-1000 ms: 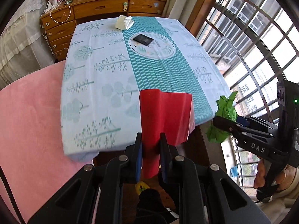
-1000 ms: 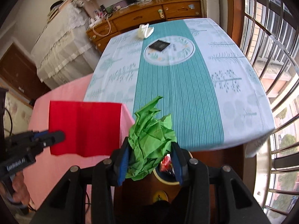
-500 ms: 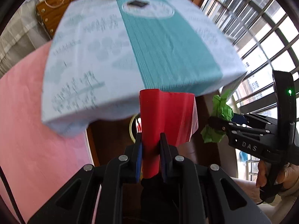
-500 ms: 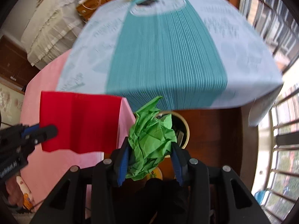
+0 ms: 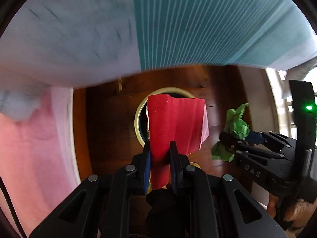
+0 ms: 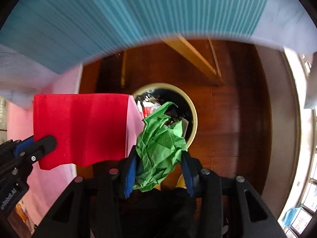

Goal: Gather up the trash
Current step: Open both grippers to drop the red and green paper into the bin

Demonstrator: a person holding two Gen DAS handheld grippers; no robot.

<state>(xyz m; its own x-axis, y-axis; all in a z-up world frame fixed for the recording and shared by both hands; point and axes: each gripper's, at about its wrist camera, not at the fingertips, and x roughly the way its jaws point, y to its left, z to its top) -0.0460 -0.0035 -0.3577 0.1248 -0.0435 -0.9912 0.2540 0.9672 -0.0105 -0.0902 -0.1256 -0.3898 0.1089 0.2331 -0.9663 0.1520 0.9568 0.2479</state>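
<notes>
The right gripper [image 6: 158,170] clamps a crumpled green paper wad [image 6: 160,150] between its blue-padded fingers [image 6: 130,175], directly above a round cream-rimmed trash bin [image 6: 195,119] already holding litter on the dark wooden floor [image 6: 237,119]. At left, the left gripper [image 6: 35,148] pinches a red sheet [image 6: 79,127]. The teal-striped tablecloth [image 6: 138,10] hangs blurred overhead.

Red paper sheet [image 5: 174,127]: folded, creased, upright, pale pink reverse, above bin's left rim. Green paper [image 6: 160,146]: crumpled wad, over bin's near edge. Bin [image 6: 195,119]: round, cream rim, on wood floor, w/ trash inside.
</notes>
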